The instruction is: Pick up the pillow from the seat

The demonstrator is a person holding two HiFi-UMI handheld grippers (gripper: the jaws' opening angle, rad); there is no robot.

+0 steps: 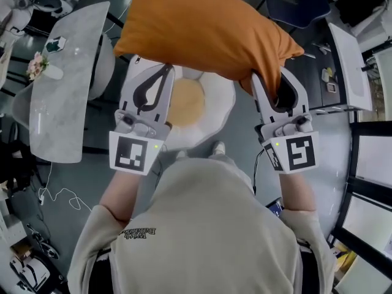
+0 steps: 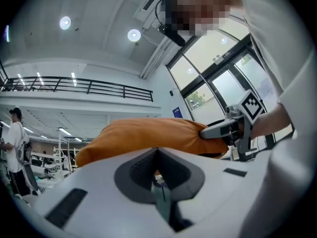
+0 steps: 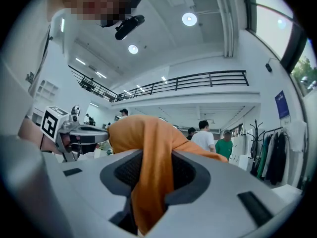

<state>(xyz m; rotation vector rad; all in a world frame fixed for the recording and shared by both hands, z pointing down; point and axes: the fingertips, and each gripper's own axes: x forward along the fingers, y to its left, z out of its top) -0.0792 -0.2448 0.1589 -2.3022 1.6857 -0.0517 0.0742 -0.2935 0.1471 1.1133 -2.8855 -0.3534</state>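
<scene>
The orange pillow (image 1: pixel 202 26) is lifted in front of me, well above the round white seat (image 1: pixel 222 106) with its yellow centre pad. My left gripper (image 1: pixel 166 70) pinches the pillow's lower left edge; in the left gripper view only a sliver of orange shows between the nearly closed jaws of the left gripper (image 2: pixel 157 158) under the pillow (image 2: pixel 143 135). My right gripper (image 1: pixel 271 78) is shut on the lower right corner. In the right gripper view a thick fold of the pillow (image 3: pixel 148 148) fills the right gripper (image 3: pixel 151 162).
A grey marble table (image 1: pixel 61 84) with a small flower vase (image 1: pixel 38 65) stands at the left. A dark blue chair (image 1: pixel 300 8) and a white desk (image 1: pixel 349 60) are at the right. Cables lie on the floor (image 1: pixel 58 195). Several people (image 3: pixel 203 135) stand in the background.
</scene>
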